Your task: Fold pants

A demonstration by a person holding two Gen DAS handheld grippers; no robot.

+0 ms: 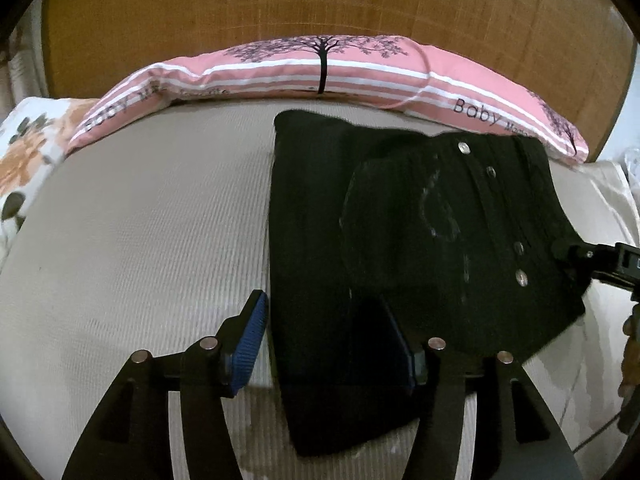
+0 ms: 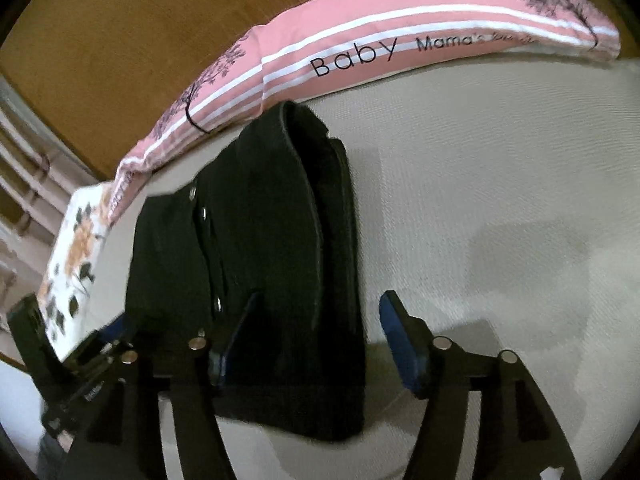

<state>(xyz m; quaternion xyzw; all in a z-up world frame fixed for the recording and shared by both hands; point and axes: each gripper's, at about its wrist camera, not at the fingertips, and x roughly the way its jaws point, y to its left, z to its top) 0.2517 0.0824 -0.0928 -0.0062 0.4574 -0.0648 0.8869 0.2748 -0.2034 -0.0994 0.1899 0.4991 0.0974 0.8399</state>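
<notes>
**Black two-finger grippers, blue pads**

The left gripper [image 1: 332, 340] has black angular fingers, each lined with a ribbed blue pad [image 1: 250, 344] and pinned by round silver pivot studs [image 1: 209, 343]. The right gripper [image 2: 320, 340] matches it: black linkage arms, blue pads [image 2: 402, 354], silver studs [image 2: 443, 343]. A sliver of skin [image 1: 631, 354] shows at the frame's right edge.

Bare mattress [image 1: 140, 240] beside folded pants [image 1: 400, 220]; pink pillow [image 1: 320, 68] blocks behind.
</notes>
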